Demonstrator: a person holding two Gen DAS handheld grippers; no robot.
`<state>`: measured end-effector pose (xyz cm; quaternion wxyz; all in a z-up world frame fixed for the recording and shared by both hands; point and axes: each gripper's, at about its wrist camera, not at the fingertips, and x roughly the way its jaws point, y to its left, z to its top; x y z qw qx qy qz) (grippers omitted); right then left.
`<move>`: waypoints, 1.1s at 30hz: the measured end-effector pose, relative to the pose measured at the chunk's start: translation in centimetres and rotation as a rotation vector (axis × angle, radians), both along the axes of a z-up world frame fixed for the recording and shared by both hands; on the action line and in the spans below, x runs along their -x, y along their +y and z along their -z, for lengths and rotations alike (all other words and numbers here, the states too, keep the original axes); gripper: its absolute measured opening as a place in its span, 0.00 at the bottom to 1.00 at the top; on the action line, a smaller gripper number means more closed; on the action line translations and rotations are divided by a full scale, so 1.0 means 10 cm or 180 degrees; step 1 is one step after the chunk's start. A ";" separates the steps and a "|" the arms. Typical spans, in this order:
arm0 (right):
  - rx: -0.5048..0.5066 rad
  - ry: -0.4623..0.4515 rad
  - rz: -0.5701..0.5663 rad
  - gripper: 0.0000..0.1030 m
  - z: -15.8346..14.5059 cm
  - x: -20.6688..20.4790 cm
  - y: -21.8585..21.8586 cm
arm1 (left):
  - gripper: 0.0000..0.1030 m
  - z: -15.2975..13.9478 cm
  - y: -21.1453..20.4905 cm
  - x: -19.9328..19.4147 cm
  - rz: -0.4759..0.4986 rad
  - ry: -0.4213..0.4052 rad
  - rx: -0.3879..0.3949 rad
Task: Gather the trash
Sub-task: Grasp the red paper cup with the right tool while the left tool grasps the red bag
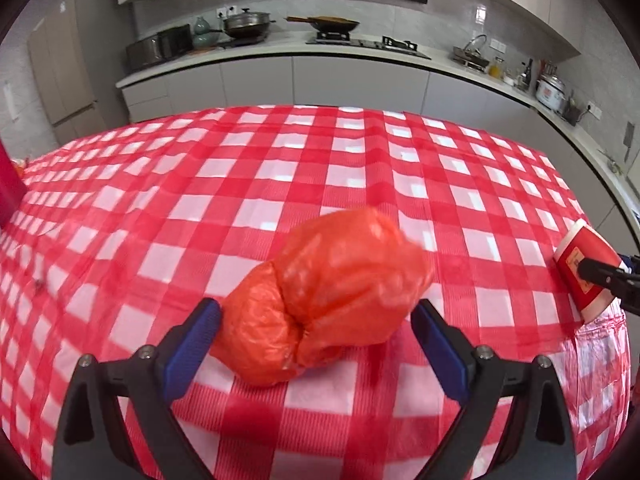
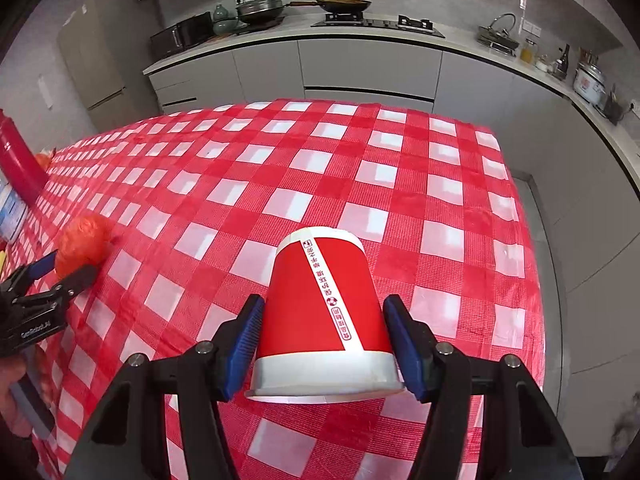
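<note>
Left gripper [image 1: 316, 328] spread wide around crumpled orange plastic bag [image 1: 328, 292], not gripping. Right gripper [image 2: 323, 330] straddled upturned red-and-white paper cup [image 2: 320, 312], pads close beside it, contact unclear.

Both wrist views look low across the checked tablecloth [image 1: 320, 152] toward the kitchen counter [image 1: 280, 54]. The left view sits close behind the orange plastic bag [image 1: 332, 296]; the right view sits close behind the upturned red paper cup [image 2: 324, 316]. Each view catches the other's object at its edge, and both share the counter.
</note>
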<state>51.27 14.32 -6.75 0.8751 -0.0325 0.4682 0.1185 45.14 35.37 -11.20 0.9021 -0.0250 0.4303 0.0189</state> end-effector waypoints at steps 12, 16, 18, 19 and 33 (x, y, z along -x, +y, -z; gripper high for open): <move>0.0026 0.0014 0.0097 0.62 0.01 0.03 0.09 | 0.97 -0.20 0.15 0.32 0.0215 -0.0110 0.0299; 0.0006 0.0020 0.0130 0.62 0.01 0.05 0.13 | 0.97 -0.26 0.18 0.23 0.0247 -0.0199 0.0237; 0.0019 0.0018 0.0133 0.62 0.01 0.08 0.14 | 0.97 -0.21 0.16 0.14 0.0312 -0.0113 0.0222; 0.0034 0.0015 0.0133 0.62 0.00 0.10 0.14 | 0.97 -0.19 0.13 0.11 0.0362 -0.0067 0.0236; 0.0035 -0.0011 0.0211 0.58 -0.03 0.27 0.05 | 0.42 0.00 -0.25 -0.10 0.0666 0.0114 0.0225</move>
